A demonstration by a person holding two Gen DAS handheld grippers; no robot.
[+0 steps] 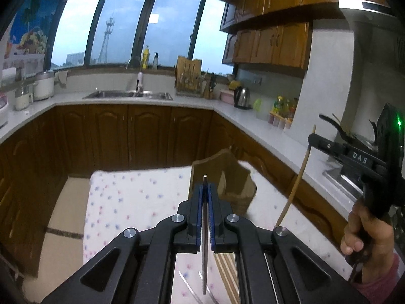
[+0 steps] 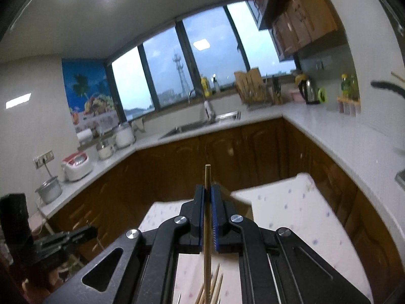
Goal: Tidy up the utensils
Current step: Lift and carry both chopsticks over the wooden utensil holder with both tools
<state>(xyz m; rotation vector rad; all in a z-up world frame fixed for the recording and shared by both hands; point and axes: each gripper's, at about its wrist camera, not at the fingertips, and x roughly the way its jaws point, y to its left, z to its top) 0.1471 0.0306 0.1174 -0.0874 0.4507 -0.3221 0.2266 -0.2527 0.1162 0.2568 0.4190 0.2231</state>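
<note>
Utensils: a metal chopstick [image 1: 204, 228] runs up lower centre of the left wrist view, pinched between the blue pads of the left gripper [image 1: 205, 190], jaws closed tight on it, tip poking just past the fingertips, lower end hanging free over the table. A wooden chopstick [image 2: 207, 217] sits the same way lower centre of the right wrist view, right gripper [image 2: 208, 190] closed on it, blunt end sticking out ahead. The same stick shows right of centre in the left view, slanting down from the right gripper there.

Room: floral tablecloth [image 1: 141, 195] fills lower centre, its far edge and left edge clear, open floor to the left, brown cabinets beyond. Both grippers are held above the cloth, well apart from the counter [image 1: 253, 124] that runs along the right.

Hidden: gripper bodies block the near table. More wooden chopsticks [image 2: 215, 286] fan out at the bottom edge of the right view, cut off. A wooden holder [image 1: 225, 177] stands on the cloth just past the left fingertips, blurred, possibly a utensil box. A hand [image 1: 364, 233] grips the right handle at the lower right edge, partly cut off.
</note>
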